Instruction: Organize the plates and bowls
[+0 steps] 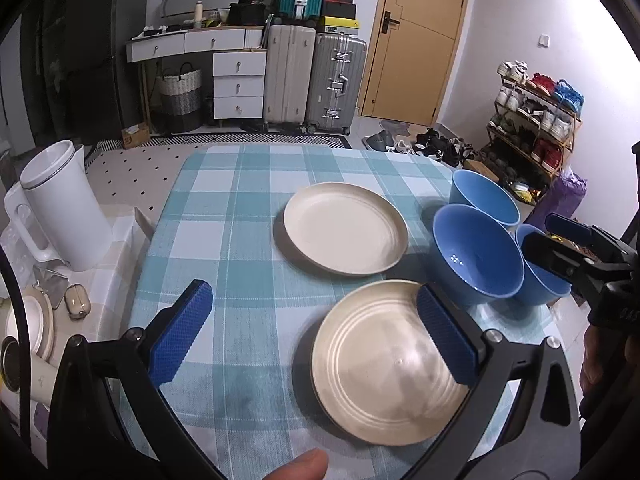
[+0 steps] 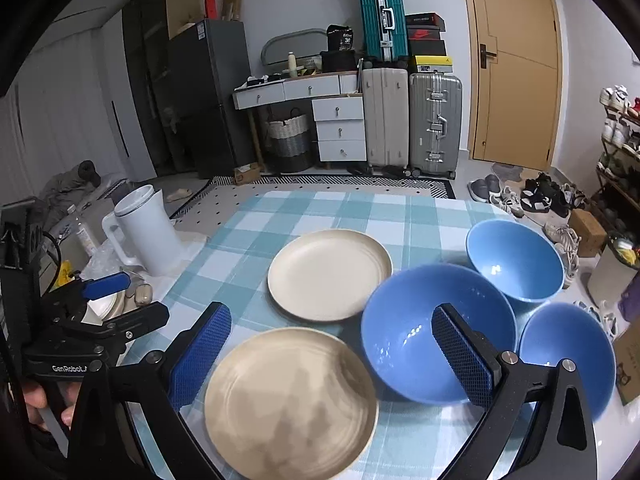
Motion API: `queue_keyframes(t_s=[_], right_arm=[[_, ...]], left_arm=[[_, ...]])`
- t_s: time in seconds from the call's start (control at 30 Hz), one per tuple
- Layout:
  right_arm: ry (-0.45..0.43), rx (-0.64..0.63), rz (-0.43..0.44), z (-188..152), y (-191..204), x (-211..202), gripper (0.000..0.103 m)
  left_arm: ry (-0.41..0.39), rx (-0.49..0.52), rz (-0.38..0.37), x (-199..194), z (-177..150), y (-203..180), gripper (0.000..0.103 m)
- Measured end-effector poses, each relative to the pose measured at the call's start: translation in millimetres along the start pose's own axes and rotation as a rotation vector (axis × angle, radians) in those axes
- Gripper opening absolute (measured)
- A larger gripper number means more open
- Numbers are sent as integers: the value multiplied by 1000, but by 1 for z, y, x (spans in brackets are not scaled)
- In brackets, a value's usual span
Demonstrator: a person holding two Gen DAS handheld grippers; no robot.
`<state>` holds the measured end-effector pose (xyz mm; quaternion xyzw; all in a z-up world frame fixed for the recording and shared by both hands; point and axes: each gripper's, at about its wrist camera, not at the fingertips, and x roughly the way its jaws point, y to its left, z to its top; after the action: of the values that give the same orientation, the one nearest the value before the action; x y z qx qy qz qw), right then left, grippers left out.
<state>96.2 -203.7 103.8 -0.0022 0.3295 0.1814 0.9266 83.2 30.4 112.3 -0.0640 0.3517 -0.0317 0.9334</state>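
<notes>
Two cream plates lie on the checked tablecloth: a near plate [image 1: 384,364] [image 2: 290,400] and a far plate [image 1: 345,229] [image 2: 329,274]. Three blue bowls stand to their right: a middle bowl [image 1: 476,254] [image 2: 404,332], a far bowl [image 1: 486,197] [image 2: 516,260] and a near right bowl [image 1: 538,280] [image 2: 568,356]. My left gripper [image 1: 316,334] is open and empty above the near plate's left side. My right gripper [image 2: 332,356] is open and empty, above the near plate and the middle bowl. The right gripper also shows in the left wrist view [image 1: 560,240].
A white kettle [image 1: 60,208] [image 2: 144,232] stands at the table's left, with small dishes and clutter beside it [image 1: 36,320]. Suitcases, a drawer desk, a door and a shoe rack [image 1: 536,120] stand beyond the table. The table's right edge runs just past the bowls.
</notes>
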Motion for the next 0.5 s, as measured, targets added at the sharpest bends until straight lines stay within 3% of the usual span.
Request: queue_keyframes(t_s=[0.5], right_arm=[[77, 24, 21, 37, -19, 50, 102]], left_arm=[[60, -8, 38, 54, 26, 10, 102]])
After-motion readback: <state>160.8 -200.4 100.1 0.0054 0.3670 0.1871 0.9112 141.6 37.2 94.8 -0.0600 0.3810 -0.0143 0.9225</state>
